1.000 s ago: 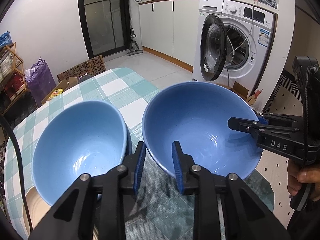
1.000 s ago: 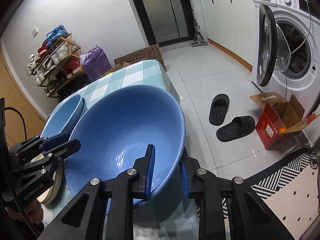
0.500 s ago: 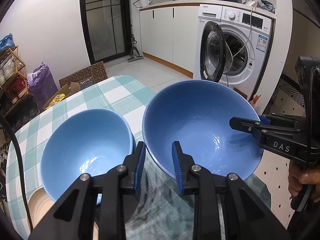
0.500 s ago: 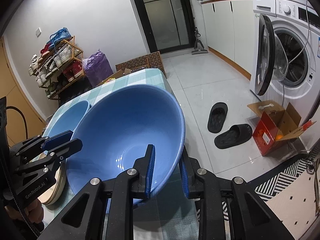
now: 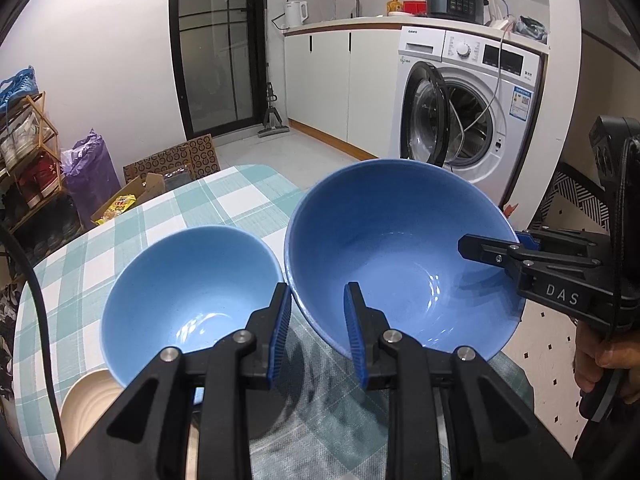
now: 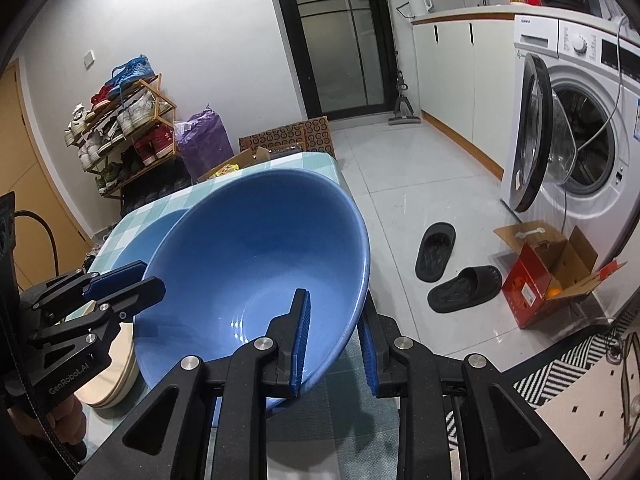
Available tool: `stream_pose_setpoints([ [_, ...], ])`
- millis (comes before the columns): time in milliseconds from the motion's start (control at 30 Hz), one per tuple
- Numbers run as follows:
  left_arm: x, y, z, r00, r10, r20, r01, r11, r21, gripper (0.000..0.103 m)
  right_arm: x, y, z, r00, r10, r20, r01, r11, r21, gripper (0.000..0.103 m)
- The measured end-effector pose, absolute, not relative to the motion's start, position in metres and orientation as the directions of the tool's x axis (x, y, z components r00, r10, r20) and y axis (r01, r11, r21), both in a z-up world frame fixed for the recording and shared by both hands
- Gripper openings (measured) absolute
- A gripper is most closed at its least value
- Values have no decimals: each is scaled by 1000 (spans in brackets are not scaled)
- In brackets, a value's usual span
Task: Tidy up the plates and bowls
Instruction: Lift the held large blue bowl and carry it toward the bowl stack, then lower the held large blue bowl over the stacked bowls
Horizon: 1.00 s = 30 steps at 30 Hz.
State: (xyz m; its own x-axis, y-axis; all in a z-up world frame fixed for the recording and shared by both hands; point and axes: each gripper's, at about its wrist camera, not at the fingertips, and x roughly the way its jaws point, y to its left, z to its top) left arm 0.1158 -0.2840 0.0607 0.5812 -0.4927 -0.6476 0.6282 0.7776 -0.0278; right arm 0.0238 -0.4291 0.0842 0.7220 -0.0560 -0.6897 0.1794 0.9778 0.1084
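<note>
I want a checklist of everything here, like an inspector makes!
Surface: table under a green-white checked cloth.
Job's things: big blue bowl lifted, tilted; smaller blue bowl beside it; cream plates stacked.
Clutter: nothing seen on the table.
Grippers: left gripper and right gripper each clamp the big bowl's rim.
Cables: black cable at left.
Surroundings: washing machine door open; slippers; shoe rack.

Black left gripper (image 5: 316, 332), right gripper (image 6: 334, 334): blue ribbed pads, silver screws
</note>
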Motion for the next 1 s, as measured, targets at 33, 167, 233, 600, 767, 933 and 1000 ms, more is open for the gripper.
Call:
stream_pose_setpoints([
  [33, 115, -283, 62, 583, -494, -645, 627, 778, -30, 25, 23, -427, 86, 724, -58, -687, 176, 979, 103, 23],
  [167, 114, -281, 64, 591, -490, -640, 623, 782, -23, 25, 21, -422, 90, 729, -65, -681, 174, 980, 92, 23],
  [233, 114, -279, 64, 592, -491, -639, 622, 783, -24, 25, 20, -420, 92, 732, -69, -678, 173, 981, 88, 23],
  [600, 116, -265, 77, 624, -490, -609, 603, 798, -25, 25, 18, -402, 103, 752, -85, -654, 160, 985, 56, 23],
  [767, 117, -258, 83, 633, -499, -591, 596, 802, -40, 25, 20, -394, 107, 751, -90, -654, 156, 987, 43, 23],
  [933, 119, -249, 88, 639, -507, -579, 592, 804, -51, 25, 22, -388, 121, 766, -104, -634, 152, 988, 22, 23],
  [1000, 120, -244, 91, 645, -506, -572, 586, 808, -54, 25, 24, -384, 126, 769, -107, -630, 147, 989, 12, 23],
])
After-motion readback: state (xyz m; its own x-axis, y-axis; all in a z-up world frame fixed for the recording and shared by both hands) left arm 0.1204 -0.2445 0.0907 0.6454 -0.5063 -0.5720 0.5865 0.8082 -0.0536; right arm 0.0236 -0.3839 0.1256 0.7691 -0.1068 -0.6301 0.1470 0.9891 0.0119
